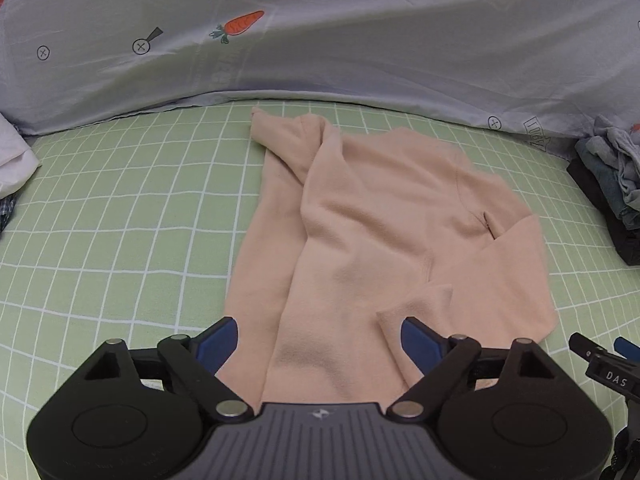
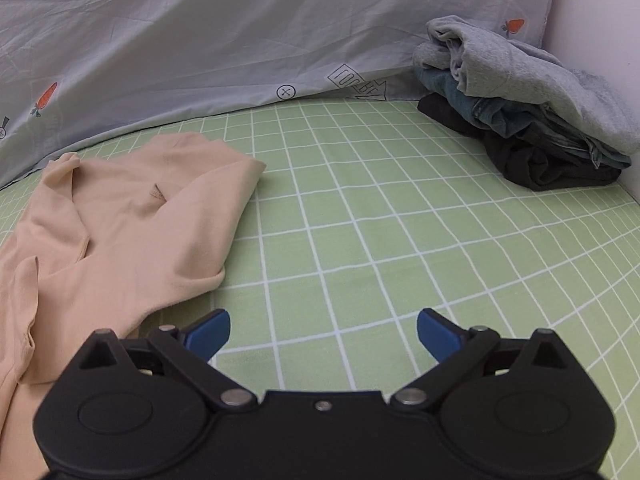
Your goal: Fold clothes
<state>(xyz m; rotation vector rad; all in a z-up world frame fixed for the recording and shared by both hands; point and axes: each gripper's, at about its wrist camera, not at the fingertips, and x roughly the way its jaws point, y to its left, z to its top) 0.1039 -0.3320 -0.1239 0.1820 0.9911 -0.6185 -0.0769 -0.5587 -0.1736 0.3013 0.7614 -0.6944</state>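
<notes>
On the green grid-pattern bedsheet (image 1: 120, 208) lies the peach long-sleeved top (image 1: 380, 216), both sleeves already folded in over the body. Its long axis runs from 6 o'clock at the left wrist camera away toward 12, where one sleeve cuff points at the duvet.

The left gripper (image 1: 319, 342) hangs directly over the top's near end, jaws spread wide and gripping nothing; fabric shows between and just beyond its blue fingers (image 1: 218, 340). I cannot tell whether they touch the cloth.

The right gripper (image 2: 324, 334) is likewise spread and empty, but it sits over bare sheet: in its view the top (image 2: 132, 216) lies off at 10 o'clock, its near right edge just beside the left-hand blue finger. So the left is the nearer hand; the right would need to shift toward 9 o'clock to catch the same end, likely for a fold toward 12.

Writing: the grey carrot-print duvet (image 1: 320, 40) carries boxed lettering, partly legible as "HERE". The right gripper's edge in the left view reads "DAS".

A stack of folded clothes (image 2: 528, 112) sits at 1 o'clock.
</notes>
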